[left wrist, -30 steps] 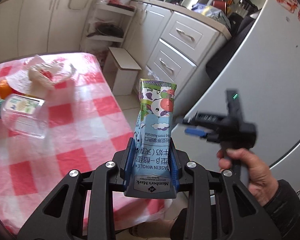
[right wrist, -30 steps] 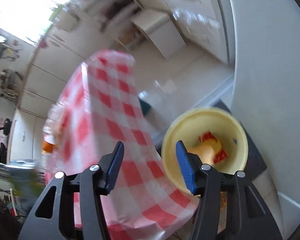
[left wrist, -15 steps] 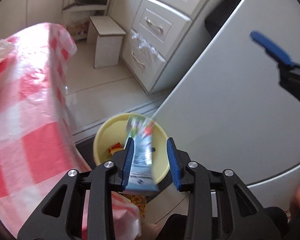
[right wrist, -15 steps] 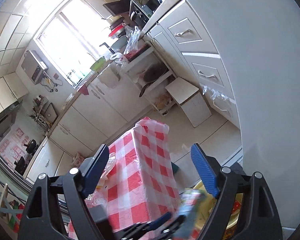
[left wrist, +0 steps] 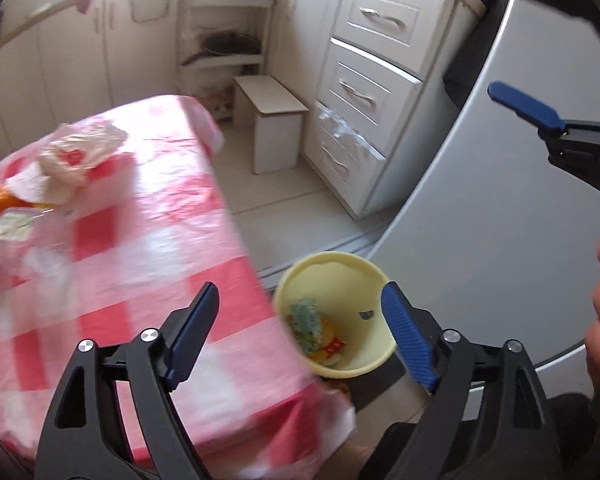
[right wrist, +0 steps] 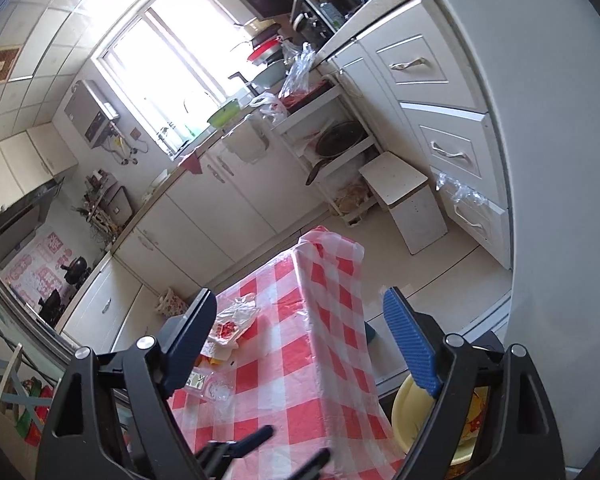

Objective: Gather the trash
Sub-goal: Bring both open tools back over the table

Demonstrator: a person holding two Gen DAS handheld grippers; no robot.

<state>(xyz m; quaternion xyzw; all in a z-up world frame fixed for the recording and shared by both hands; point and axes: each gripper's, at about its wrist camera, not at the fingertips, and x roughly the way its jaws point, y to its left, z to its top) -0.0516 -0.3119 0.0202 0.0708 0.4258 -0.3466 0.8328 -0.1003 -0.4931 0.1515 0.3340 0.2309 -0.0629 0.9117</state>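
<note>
Above the yellow bin (left wrist: 336, 280) beside the table edge (left wrist: 236, 216), left gripper (left wrist: 300, 336) has just spread, nothing between.

A home kitchen: cream cabinets (right wrist: 204, 216) and drawers (left wrist: 374, 92) line the walls, a sink counter (right wrist: 188, 152) under a bright window (right wrist: 168, 60), a refrigerator (left wrist: 500, 216), pans on shelves (right wrist: 332, 140).

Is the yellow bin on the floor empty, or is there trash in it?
Not empty. The left wrist view shows the yellow bin holding a carton and red-and-yellow wrappers at the bottom.
</note>
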